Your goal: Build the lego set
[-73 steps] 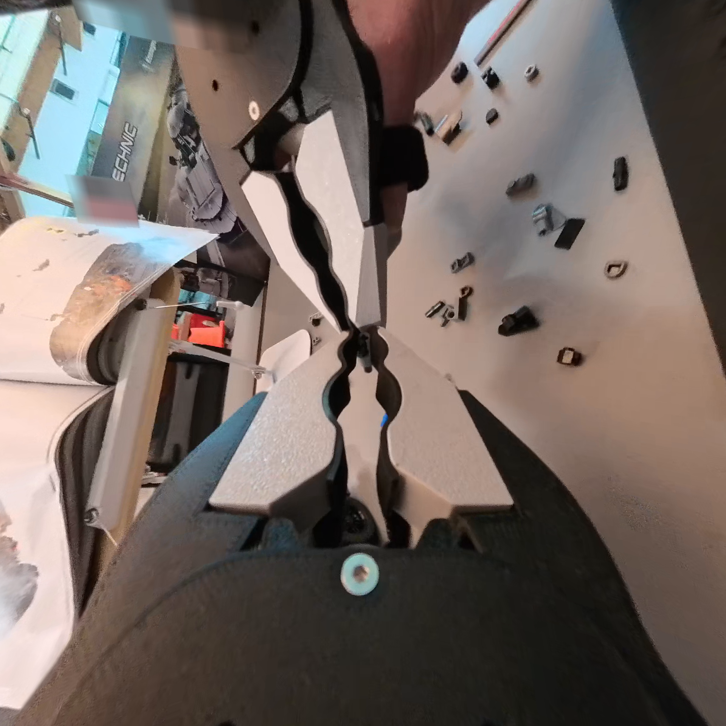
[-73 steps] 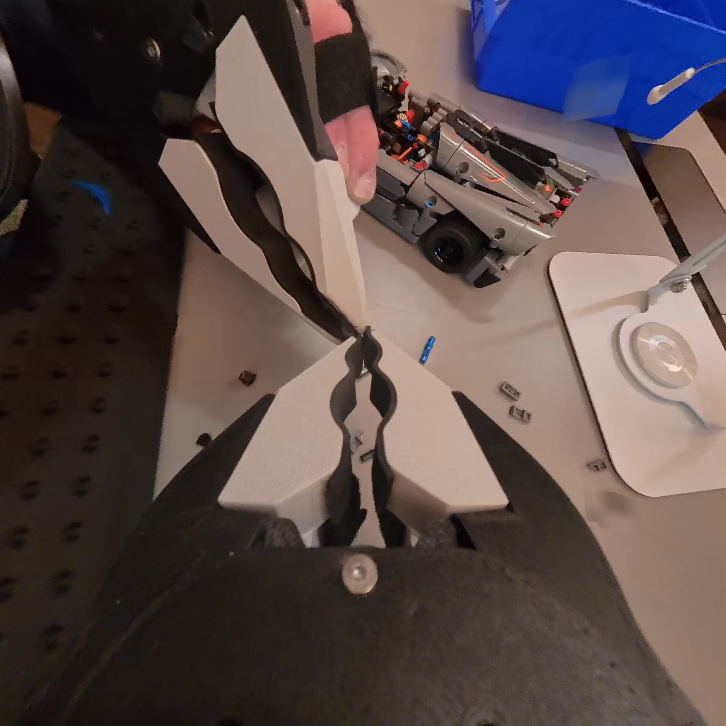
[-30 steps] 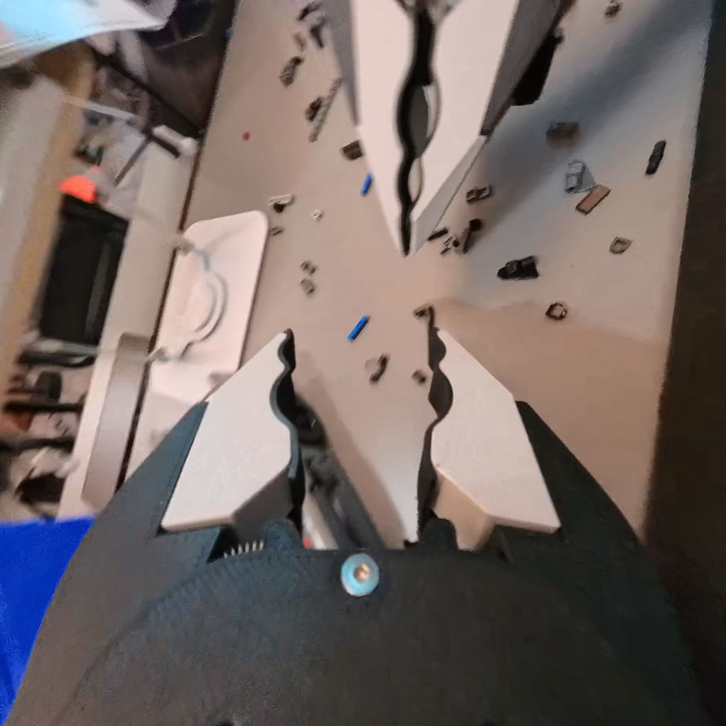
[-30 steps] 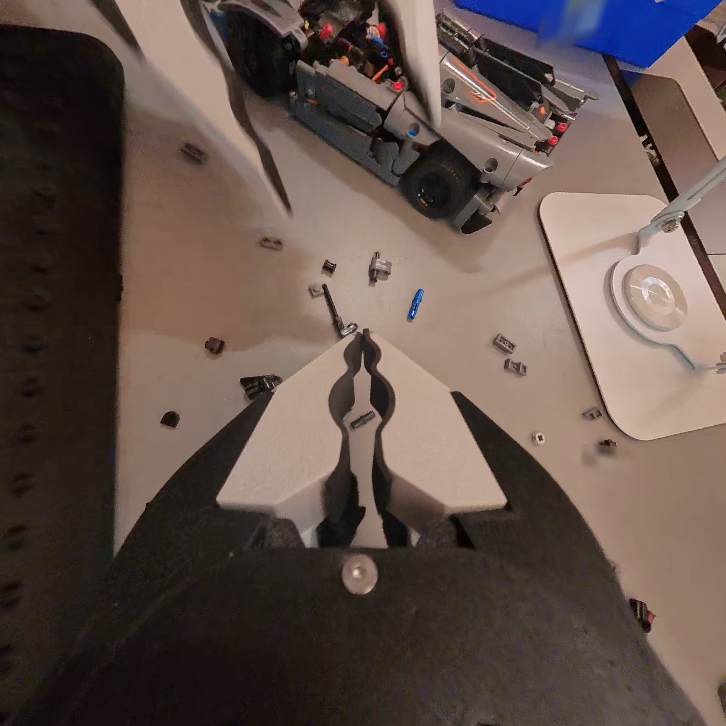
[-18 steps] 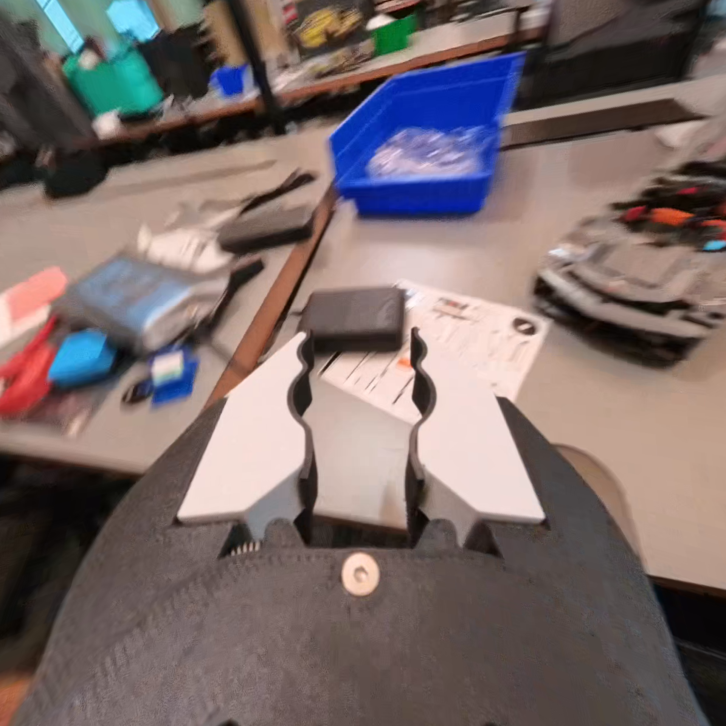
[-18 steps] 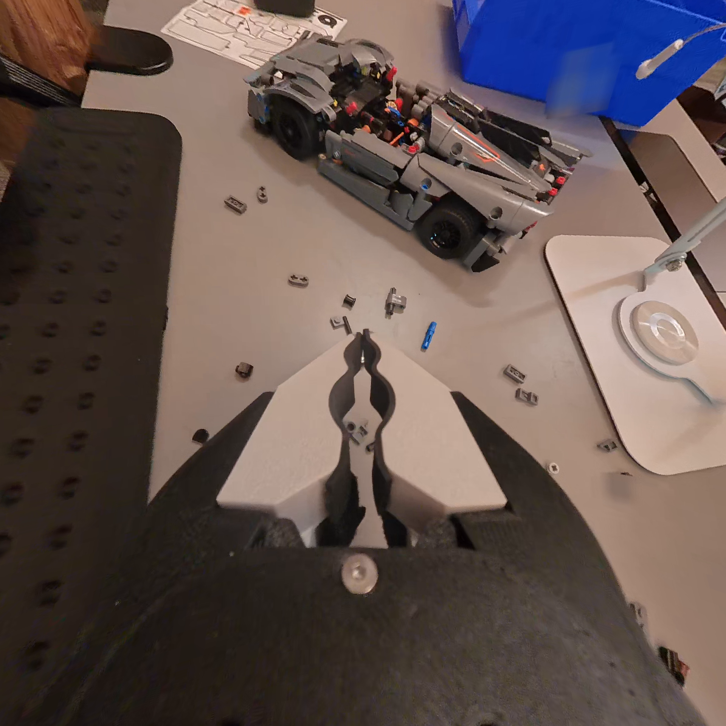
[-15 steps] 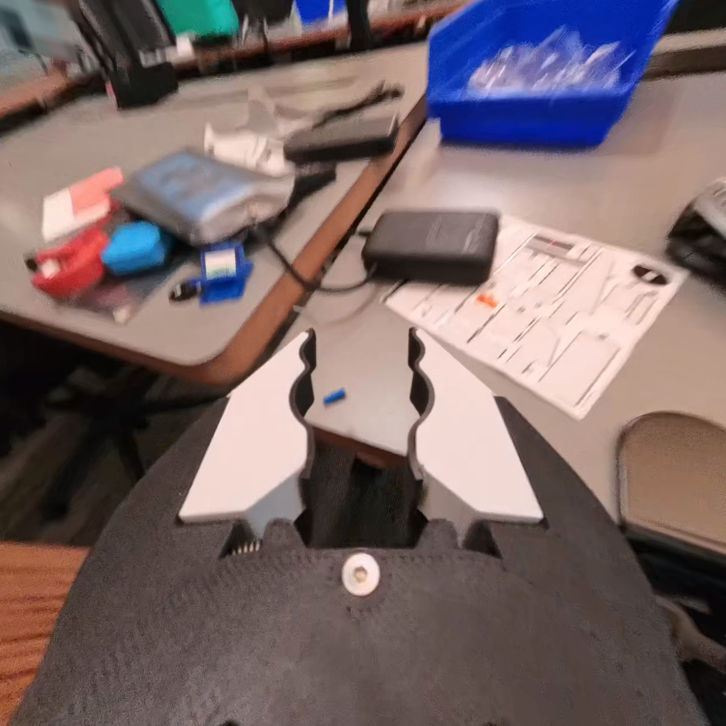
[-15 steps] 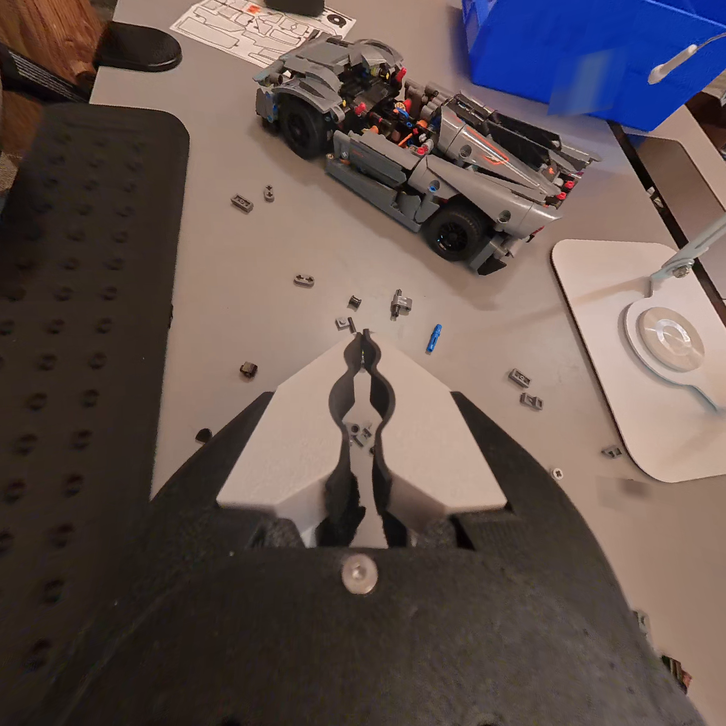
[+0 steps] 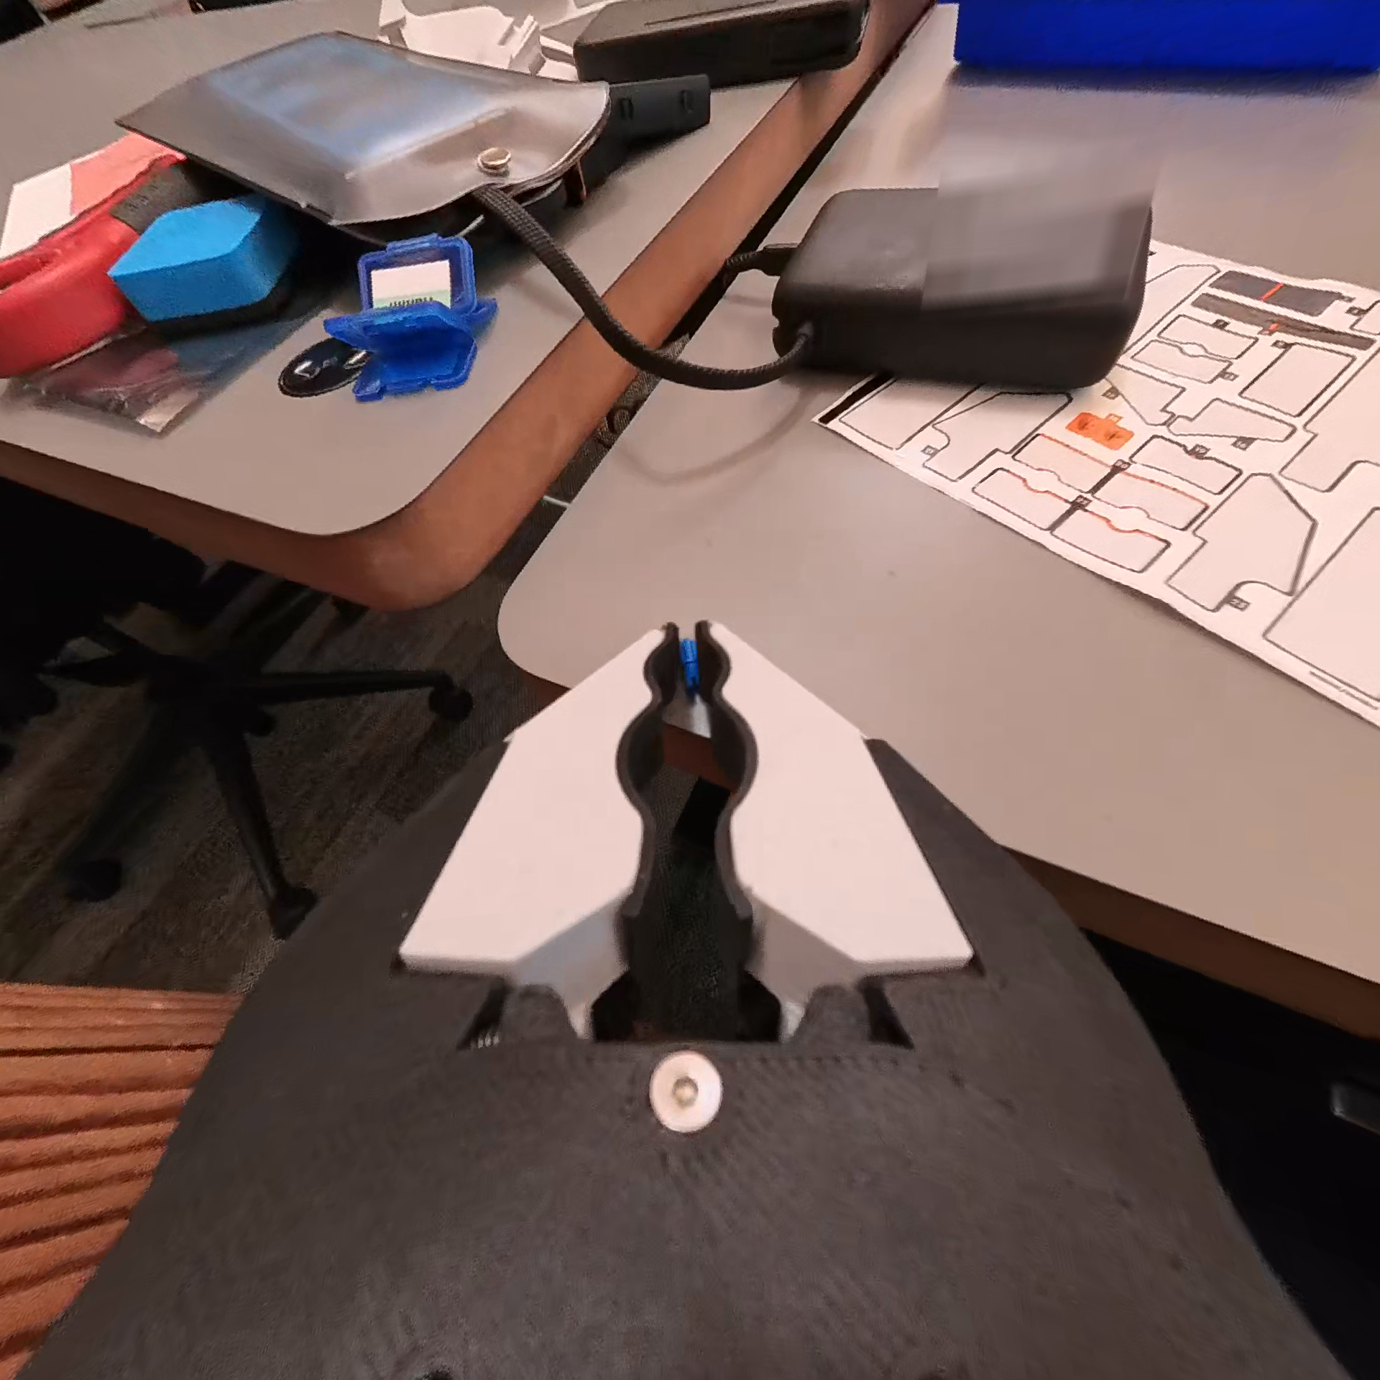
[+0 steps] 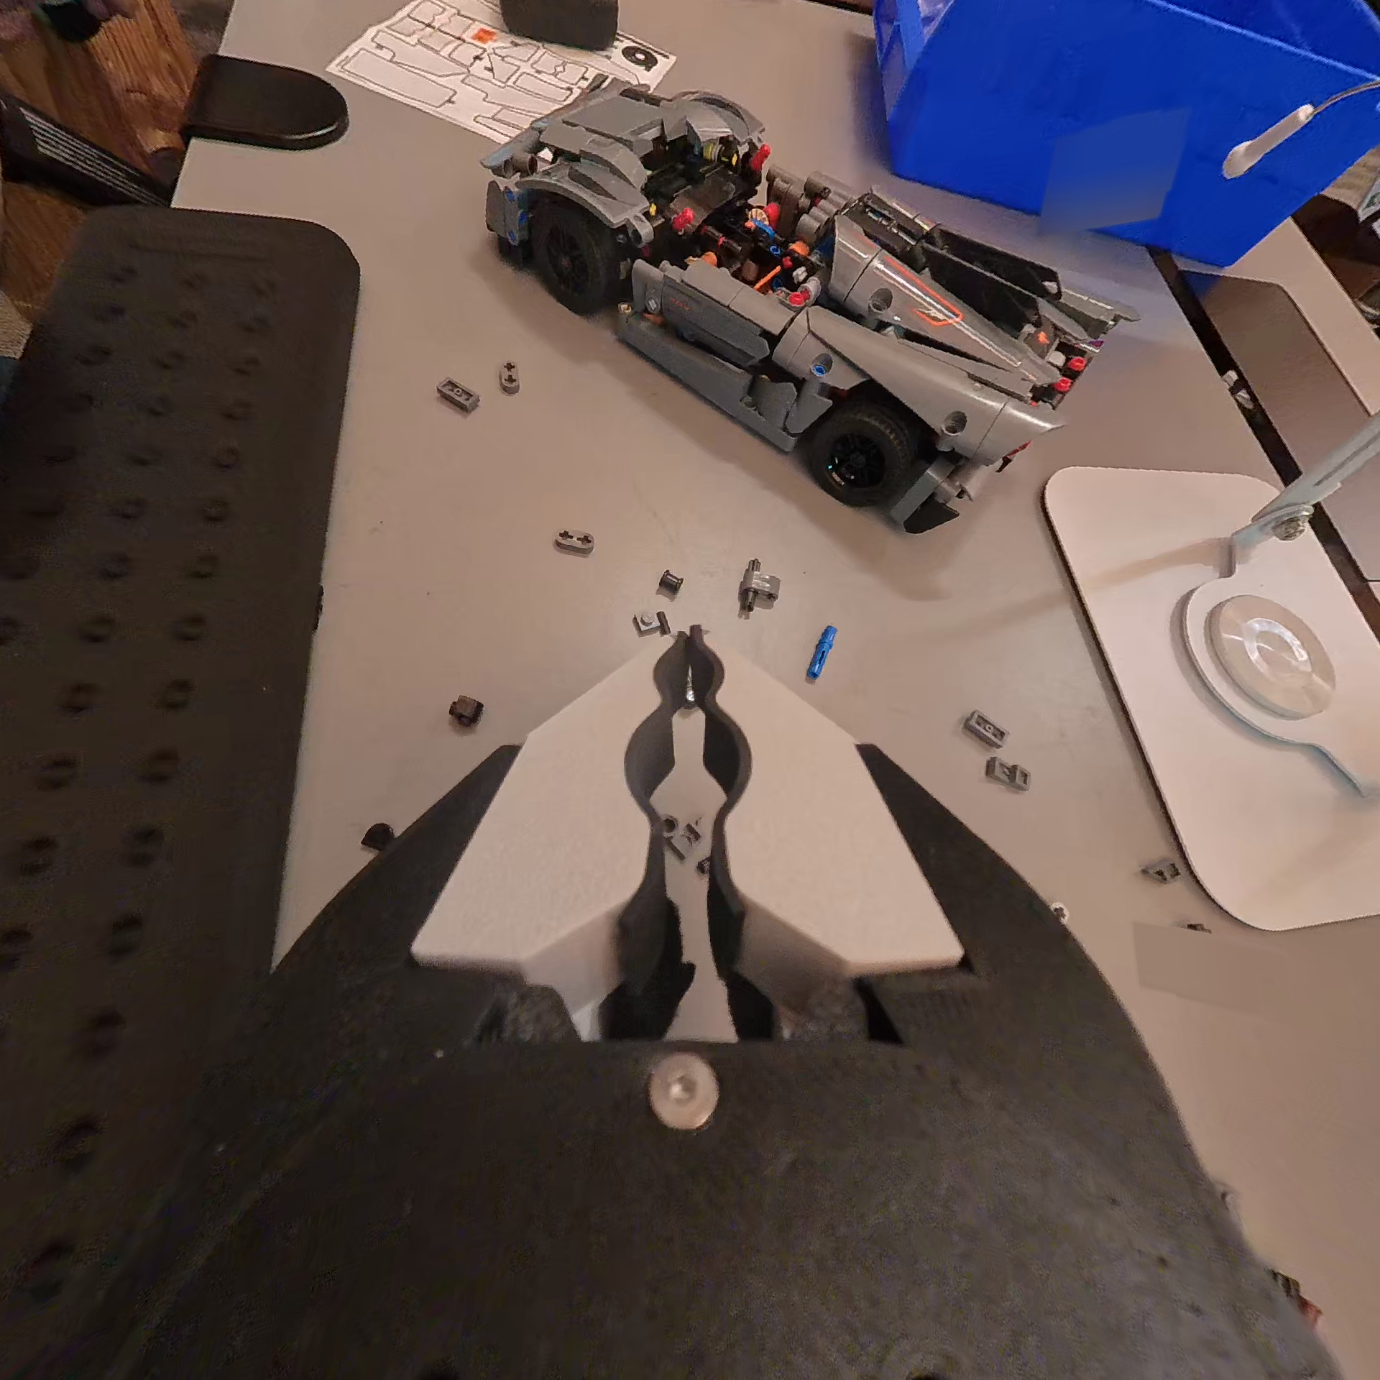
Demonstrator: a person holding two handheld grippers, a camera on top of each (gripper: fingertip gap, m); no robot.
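1. My left gripper (image 9: 685,631) has its fingers pinching a small blue pin (image 9: 688,661) at the tabletop's (image 9: 859,597) near corner, ready to carry over.
2. My right gripper (image 10: 691,635) fingers press together on a thin dark piece (image 10: 690,676), which I judge to be the pin's mate.
3. The grey lego car (image 10: 784,321) waits far right.
4. The sticker sheet (image 9: 1165,478) carries print; I leave it unread.

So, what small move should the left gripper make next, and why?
Probably lift and carry its load toward the car. The left gripper is shut on a small blue pin at the table corner, far from the model.
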